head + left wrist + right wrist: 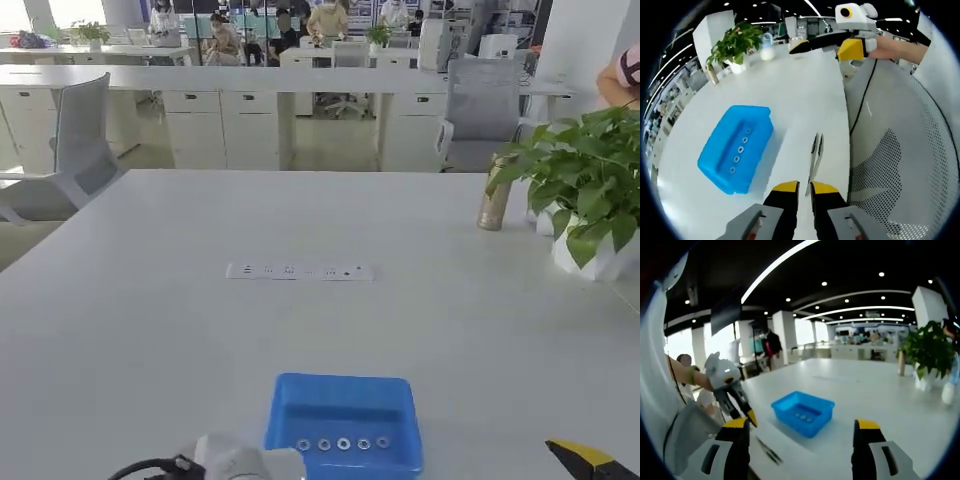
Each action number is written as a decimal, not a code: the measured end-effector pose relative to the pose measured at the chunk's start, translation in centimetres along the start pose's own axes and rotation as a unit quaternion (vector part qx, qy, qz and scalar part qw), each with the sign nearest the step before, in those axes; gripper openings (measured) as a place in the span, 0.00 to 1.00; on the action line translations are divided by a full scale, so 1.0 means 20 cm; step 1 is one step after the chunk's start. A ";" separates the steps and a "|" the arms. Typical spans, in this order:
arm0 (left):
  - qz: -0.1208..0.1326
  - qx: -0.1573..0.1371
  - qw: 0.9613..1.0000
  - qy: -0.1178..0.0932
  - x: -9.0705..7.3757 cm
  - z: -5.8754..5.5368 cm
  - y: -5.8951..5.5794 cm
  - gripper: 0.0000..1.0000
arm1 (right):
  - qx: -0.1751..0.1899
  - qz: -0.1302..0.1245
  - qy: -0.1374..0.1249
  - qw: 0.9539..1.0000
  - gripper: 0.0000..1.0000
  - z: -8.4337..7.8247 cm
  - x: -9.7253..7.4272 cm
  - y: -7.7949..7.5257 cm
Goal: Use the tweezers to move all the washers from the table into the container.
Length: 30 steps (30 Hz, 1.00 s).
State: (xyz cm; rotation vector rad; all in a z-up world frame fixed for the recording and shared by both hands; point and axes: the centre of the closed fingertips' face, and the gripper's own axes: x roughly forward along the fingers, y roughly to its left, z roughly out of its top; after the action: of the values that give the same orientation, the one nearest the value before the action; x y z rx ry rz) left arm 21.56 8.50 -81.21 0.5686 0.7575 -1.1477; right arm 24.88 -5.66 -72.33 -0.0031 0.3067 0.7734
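Grey, slim tweezers (815,157) lay flat on the smooth white table (800,90), just ahead of the left gripper (805,186), whose yellow-tipped jaws were drawn almost together on nothing. The right gripper (802,432) had its jaws spread wide and empty; in its view the tweezers sat low, near its left-hand jaw, by the table's edge. Five small ring-shaped washers (343,443) lay in a row inside the rectangular blue container (343,400). The head view took in a flat power strip (300,271) and a leafy plant (590,190); the left gripper view added a white mesh chair (900,165)
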 end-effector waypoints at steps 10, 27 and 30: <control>0.144 -0.142 0.966 -0.164 -0.30 0.10 0.12 0.45 | -0.021 -0.016 -0.005 1.000 0.90 0.05 -0.04 -0.06; 0.304 -0.254 0.846 -0.357 -0.66 0.14 0.24 0.95 | -0.069 -0.067 -0.064 0.993 0.99 0.16 -0.16 -0.23; 0.313 -0.256 0.835 -0.374 -0.71 0.14 0.26 0.98 | -0.063 -0.072 -0.065 0.993 0.99 0.16 -0.16 -0.25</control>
State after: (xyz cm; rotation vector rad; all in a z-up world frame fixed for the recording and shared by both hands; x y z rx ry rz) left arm 24.06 16.43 -68.39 -0.1208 0.1331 -0.4326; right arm 27.05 -11.14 -68.94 -0.0922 0.1330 0.6456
